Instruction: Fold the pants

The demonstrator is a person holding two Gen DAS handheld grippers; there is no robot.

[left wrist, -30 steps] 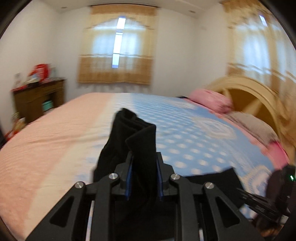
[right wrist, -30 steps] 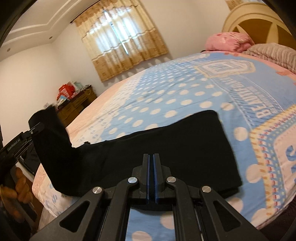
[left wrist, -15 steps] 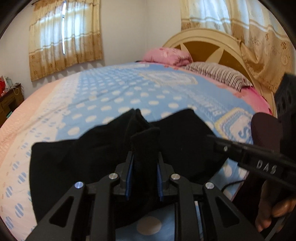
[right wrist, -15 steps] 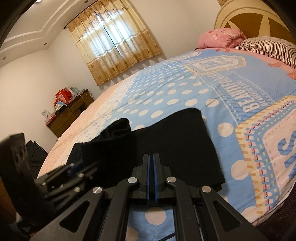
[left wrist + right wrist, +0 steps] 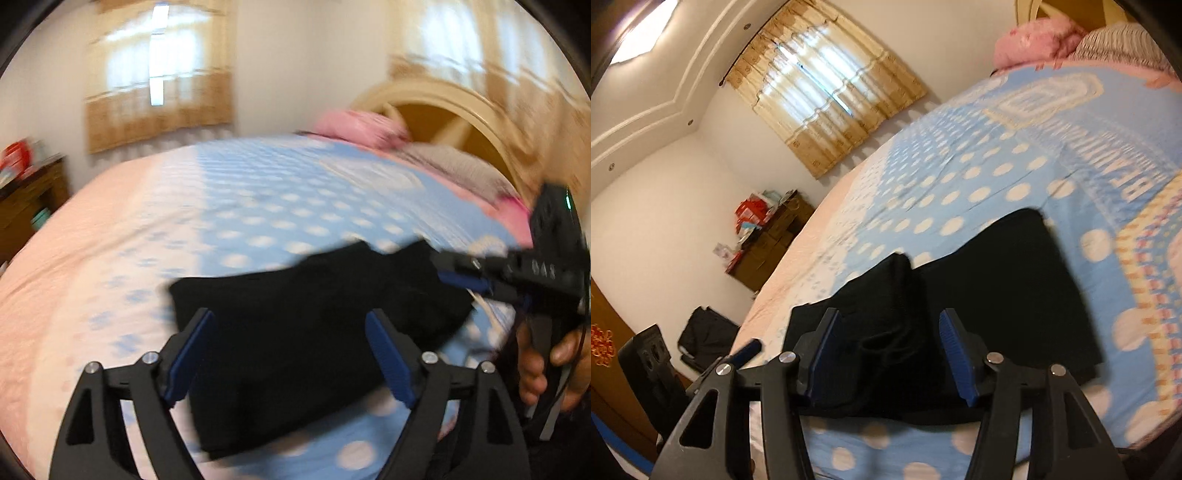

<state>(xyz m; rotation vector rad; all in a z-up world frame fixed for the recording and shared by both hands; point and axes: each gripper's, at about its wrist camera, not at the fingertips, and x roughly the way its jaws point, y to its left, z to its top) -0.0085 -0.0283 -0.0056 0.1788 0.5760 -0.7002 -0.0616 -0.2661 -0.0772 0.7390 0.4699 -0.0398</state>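
Black pants (image 5: 314, 332) lie folded near the bed's (image 5: 110, 258) front edge. Left gripper (image 5: 291, 354) and right gripper (image 5: 888, 354) are both spreading, nothing pinched btwn the pads. Risk: the loose top layer could slump or unfold w/o pressing, esp. the bunched hump.

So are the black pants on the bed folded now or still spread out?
Folded: the black pants lie doubled in a compact block on the bed, one bunched layer on top.

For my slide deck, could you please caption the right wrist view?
Right tongs opening over folded black pants lying on the polka-dot bedspread.
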